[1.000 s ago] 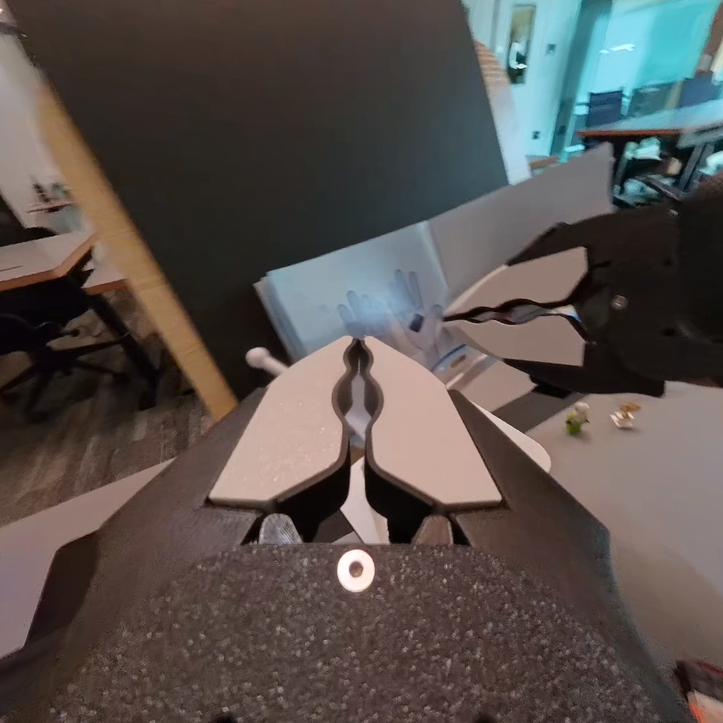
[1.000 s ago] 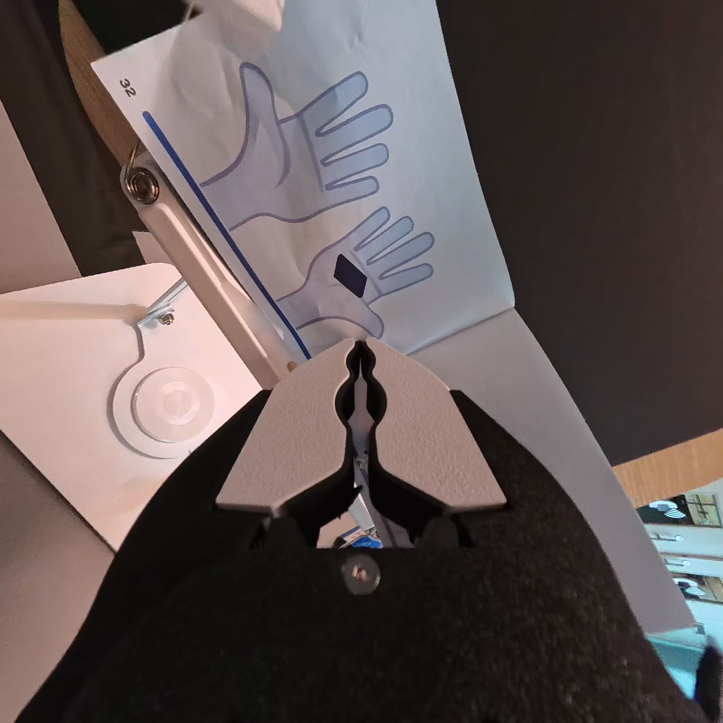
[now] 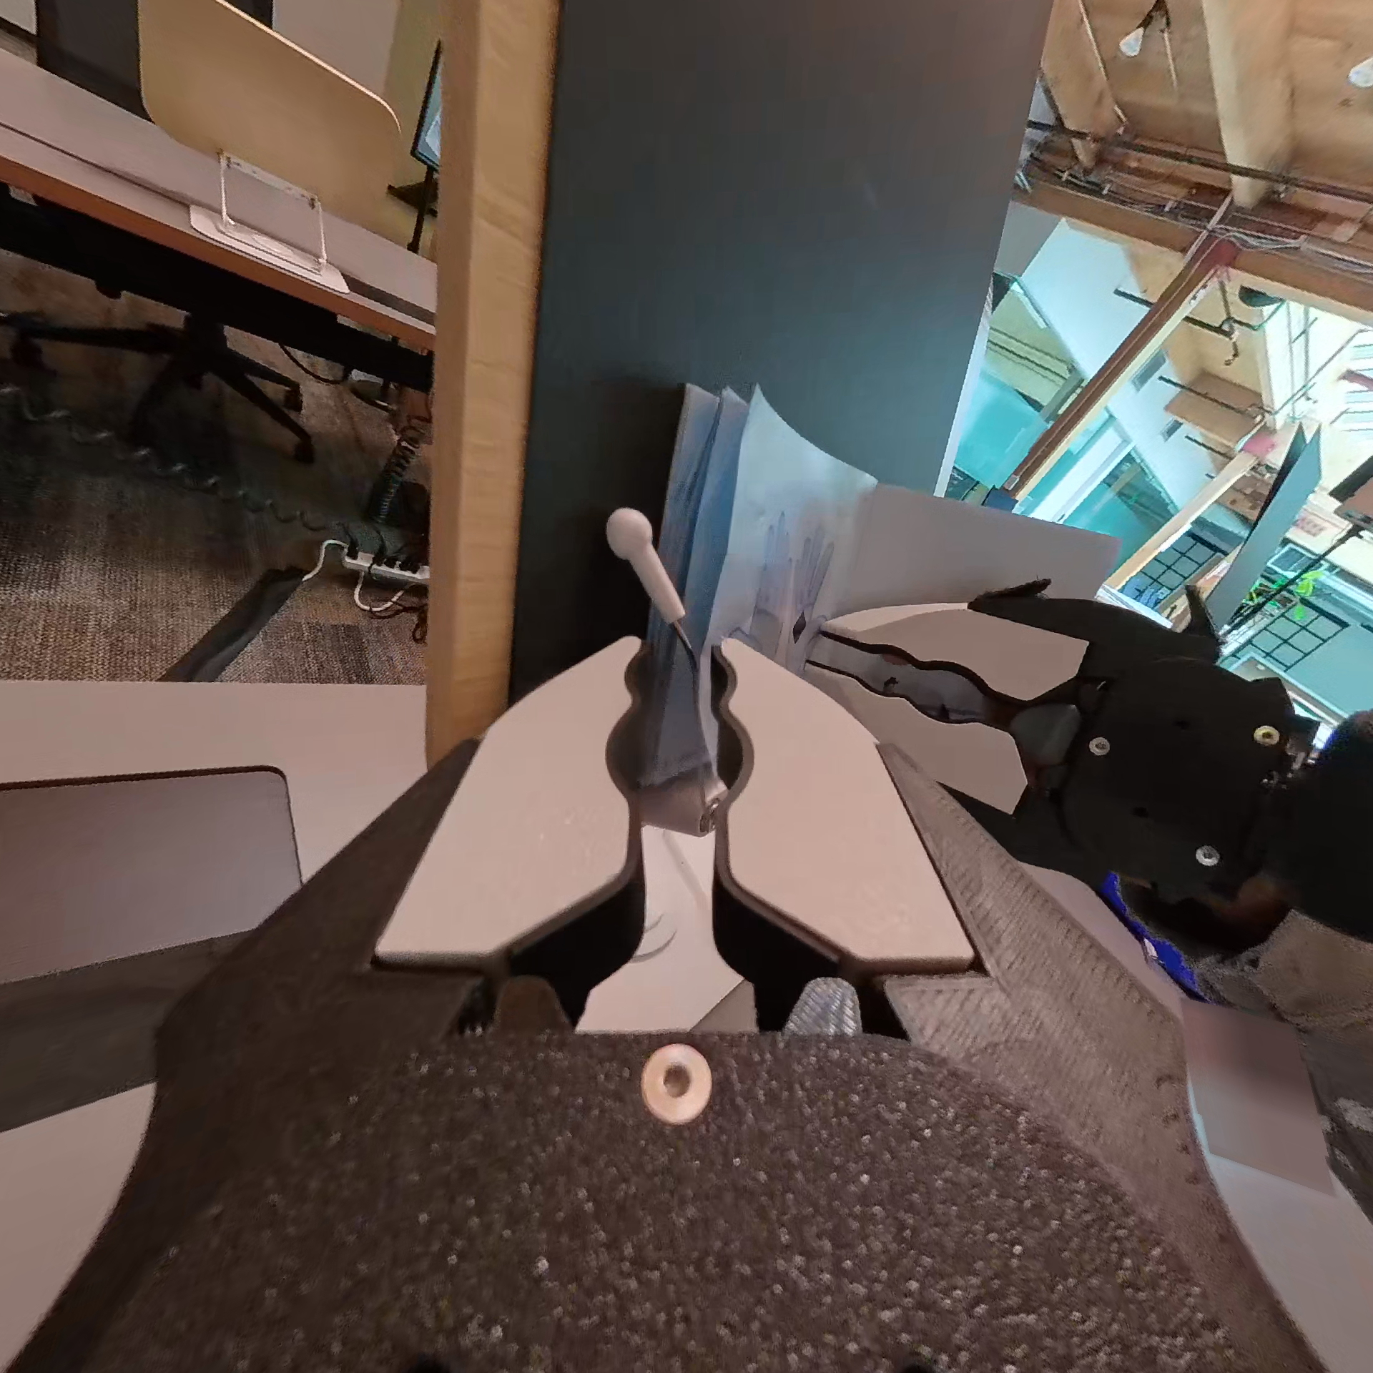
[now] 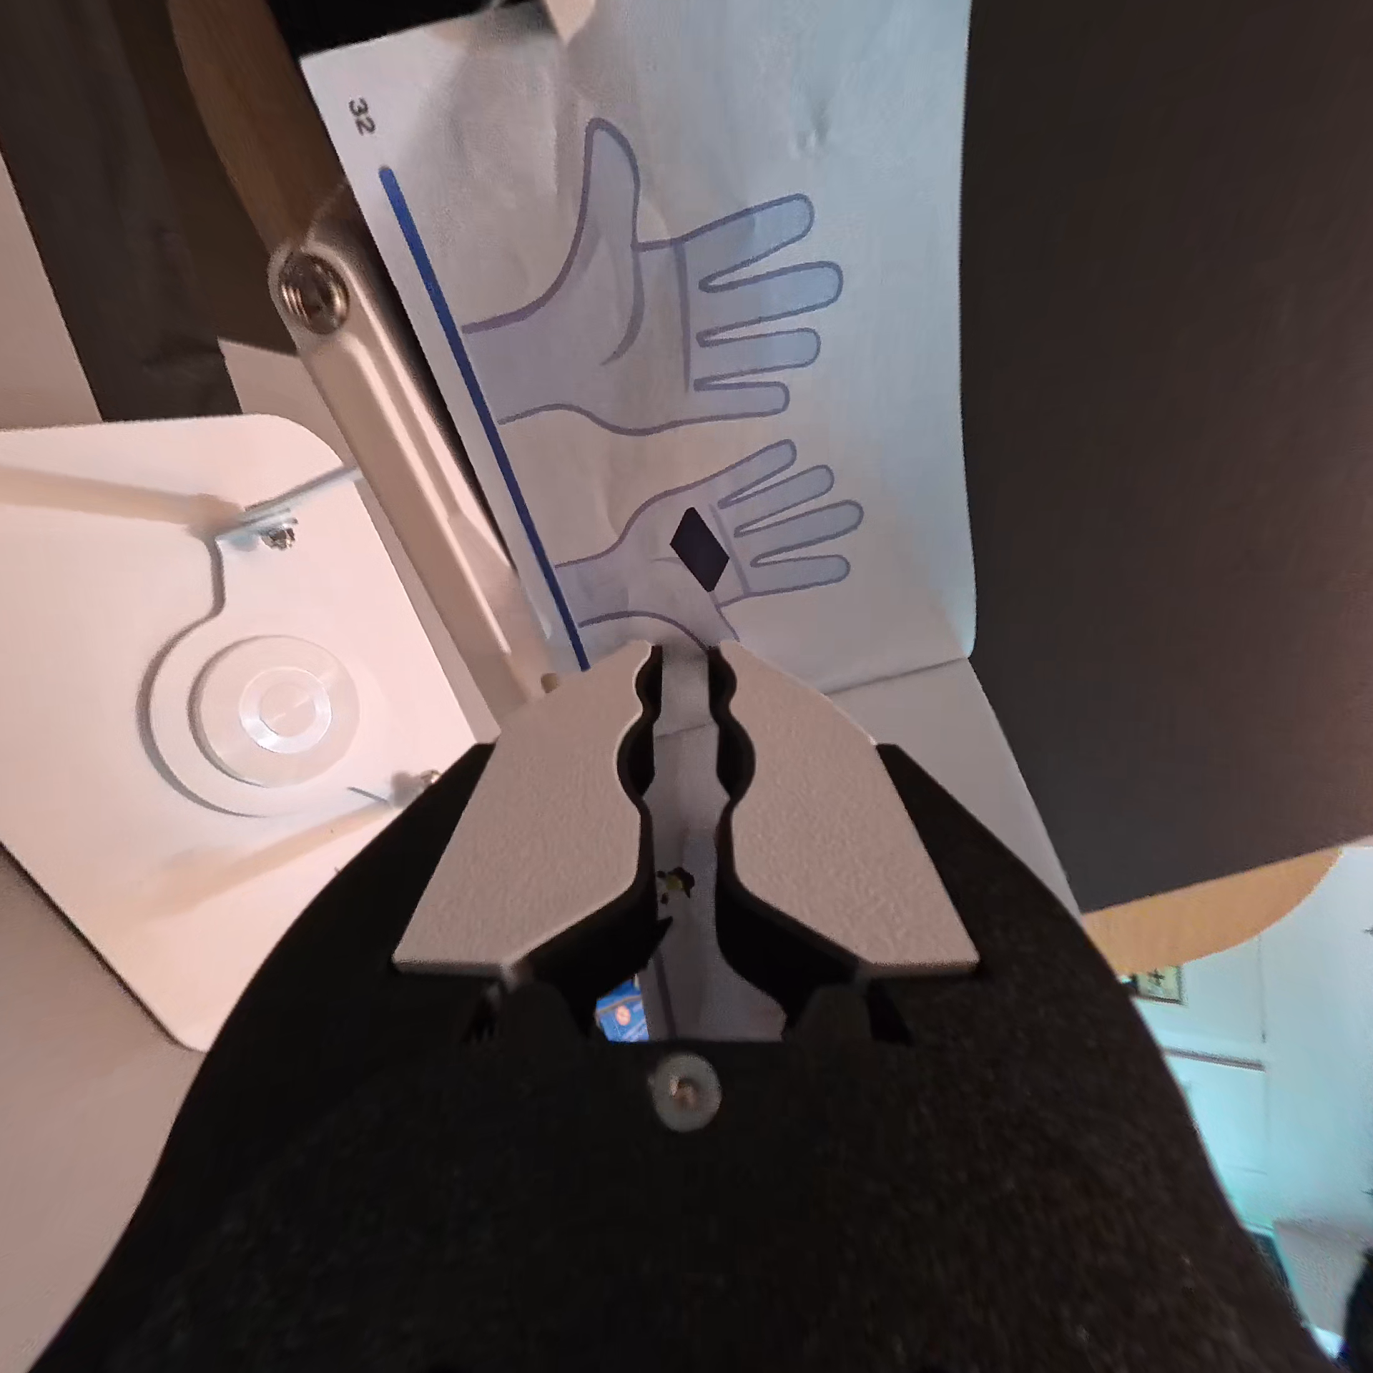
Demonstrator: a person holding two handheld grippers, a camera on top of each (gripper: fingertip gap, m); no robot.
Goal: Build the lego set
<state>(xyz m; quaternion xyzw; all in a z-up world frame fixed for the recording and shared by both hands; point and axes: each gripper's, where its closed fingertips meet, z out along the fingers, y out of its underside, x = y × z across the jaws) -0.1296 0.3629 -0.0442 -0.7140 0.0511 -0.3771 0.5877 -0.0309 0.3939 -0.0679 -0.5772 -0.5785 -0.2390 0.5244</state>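
Now the left gripper [image 3: 672,654] at frame centre has its pale, wavy-edged fingers slightly parted, framing a white ball-tipped stand arm [image 3: 645,568] without a clear grip. The right gripper [image 4: 683,654] has likewise opened a narrow gap, with the paper instruction booklet [image 4: 669,312] seen through it; a second ago both were nearly together. Whether either touches anything cannot be told. The booklet leans against a matte dark panel [image 3: 780,260], upper centre.

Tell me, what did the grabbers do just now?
Both opened a little. The left gripper swung round to face the booklet edge-on, near the stand's clip arm. The right gripper stayed pointed at the page with the drawn hands.
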